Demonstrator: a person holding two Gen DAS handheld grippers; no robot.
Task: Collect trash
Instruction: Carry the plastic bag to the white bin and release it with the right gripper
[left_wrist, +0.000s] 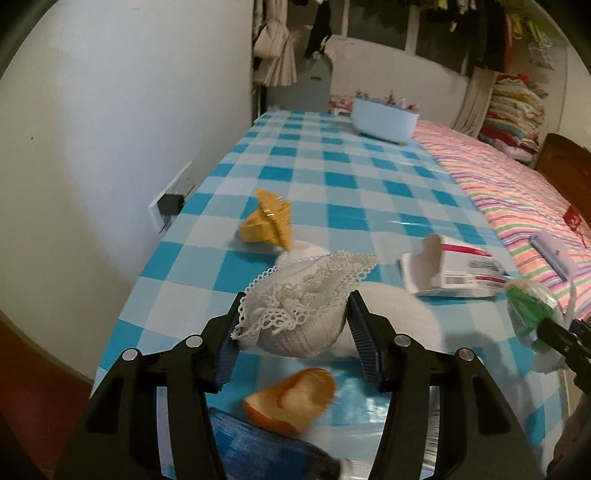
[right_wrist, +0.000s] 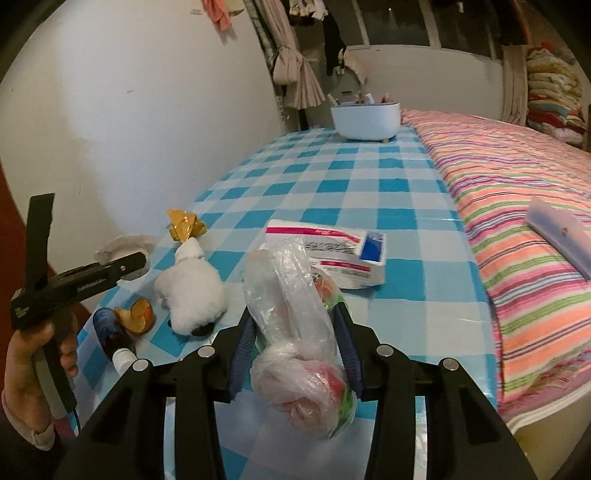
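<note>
My left gripper (left_wrist: 291, 332) is shut on a small white lace-trimmed basket (left_wrist: 295, 306), held above the checkered table (left_wrist: 332, 177). My right gripper (right_wrist: 295, 350) is shut on a knotted clear plastic bag of trash (right_wrist: 295, 332); the bag also shows in the left wrist view (left_wrist: 532, 314). On the table lie a crumpled gold wrapper (right_wrist: 184, 225), an orange peel (right_wrist: 138, 314), a torn white and pink carton (right_wrist: 332, 254) and a white plush toy (right_wrist: 192, 288). The wrapper (left_wrist: 267, 221), peel (left_wrist: 295, 398) and carton (left_wrist: 454, 273) also show in the left wrist view.
A blue-labelled bottle (right_wrist: 110, 332) lies at the near left edge. A pale blue tub (right_wrist: 365, 118) of small items stands at the far end. A striped bed cover (right_wrist: 517, 221) runs along the right, with a pale case (right_wrist: 561, 229) on it. A white wall (left_wrist: 110, 147) is on the left.
</note>
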